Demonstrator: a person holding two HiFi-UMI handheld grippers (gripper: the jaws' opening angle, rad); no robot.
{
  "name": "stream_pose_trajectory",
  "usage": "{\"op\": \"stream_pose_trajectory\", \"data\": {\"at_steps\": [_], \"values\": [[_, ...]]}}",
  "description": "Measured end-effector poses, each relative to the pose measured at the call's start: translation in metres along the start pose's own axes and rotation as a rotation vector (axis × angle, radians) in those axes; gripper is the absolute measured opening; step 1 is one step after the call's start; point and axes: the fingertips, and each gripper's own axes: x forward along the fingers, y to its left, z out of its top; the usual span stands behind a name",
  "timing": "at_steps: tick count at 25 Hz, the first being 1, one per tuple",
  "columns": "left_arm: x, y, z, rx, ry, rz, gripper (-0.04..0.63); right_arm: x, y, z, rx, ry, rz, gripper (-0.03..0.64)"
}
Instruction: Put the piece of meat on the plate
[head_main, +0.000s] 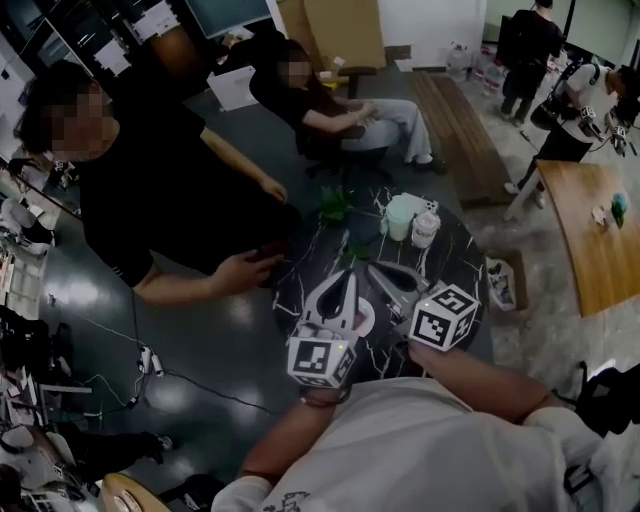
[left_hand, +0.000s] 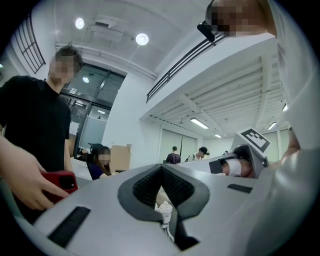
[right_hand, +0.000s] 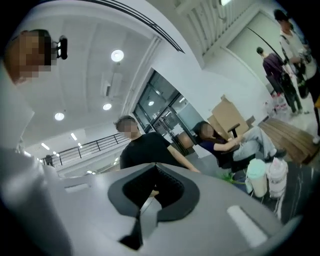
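Neither a piece of meat nor a plate shows plainly in any view. Both grippers are held up level over the dark marble table (head_main: 455, 258), close under the head camera. My left gripper (head_main: 348, 278) (left_hand: 162, 174) has its jaws together; a small whitish thing (left_hand: 165, 210) shows in the slit between them, and I cannot tell what it is. My right gripper (head_main: 376, 268) (right_hand: 154, 172) is shut with nothing between its jaws. Its marker cube (left_hand: 255, 140) appears at the right of the left gripper view.
A mint-lidded cup (head_main: 402, 215) (right_hand: 256, 175) and a clear cup (head_main: 425, 230) stand at the table's far side beside a green plant (head_main: 337, 203). A person in black holding a red phone (left_hand: 61, 181) leans in on the left. Another person sits beyond.
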Motion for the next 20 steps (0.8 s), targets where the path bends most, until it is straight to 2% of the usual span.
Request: {"op": "stream_pose_trajectory", "data": {"at_steps": [5, 10, 14, 20], "values": [[-0.004, -0.002, 0.012, -0.008, -0.010, 0.011, 0.006, -0.002, 0.027, 0.023, -0.271, -0.043, 0.008, 0.002], [-0.005, -0.008, 0.023, -0.005, -0.014, 0.008, 0.006, -0.008, 0.047, 0.035, -0.473, -0.067, -0.002, 0.002], [-0.006, -0.010, 0.030, 0.011, -0.025, 0.013, 0.006, -0.013, 0.054, 0.036, -0.551, -0.078, -0.020, 0.002], [-0.007, -0.015, 0.033, 0.045, -0.032, 0.008, 0.006, -0.018, 0.058, 0.031, -0.573, -0.068, -0.037, 0.002]]}}
